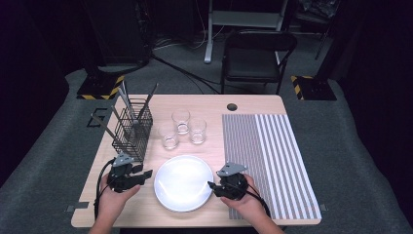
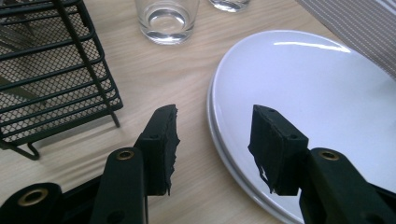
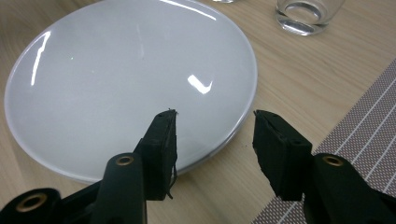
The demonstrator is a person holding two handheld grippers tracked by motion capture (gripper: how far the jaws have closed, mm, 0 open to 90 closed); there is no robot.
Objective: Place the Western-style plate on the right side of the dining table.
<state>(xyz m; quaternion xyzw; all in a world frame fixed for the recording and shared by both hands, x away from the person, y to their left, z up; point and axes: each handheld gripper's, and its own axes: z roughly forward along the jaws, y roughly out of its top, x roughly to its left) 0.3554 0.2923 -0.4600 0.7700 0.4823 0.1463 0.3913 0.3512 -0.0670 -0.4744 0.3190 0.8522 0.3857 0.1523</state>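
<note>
A white round plate (image 1: 183, 183) lies on the wooden table near its front edge, between my two hands. My left gripper (image 1: 146, 174) sits just left of the plate, open, its jaws straddling the plate's left rim (image 2: 219, 140). My right gripper (image 1: 211, 185) is at the plate's right side, open too, with one jaw over the plate's rim (image 3: 229, 135) and the other over bare wood. Nothing is held between either pair of jaws. In the left gripper view my left gripper (image 2: 214, 140) points at the rim; in the right gripper view my right gripper (image 3: 214, 140) does the same.
A black wire basket (image 1: 131, 129) with cutlery stands at the left. Three clear glasses (image 1: 183, 127) sit behind the plate. A striped grey placemat (image 1: 265, 161) covers the table's right part. A black folding chair (image 1: 255, 56) stands beyond the far edge.
</note>
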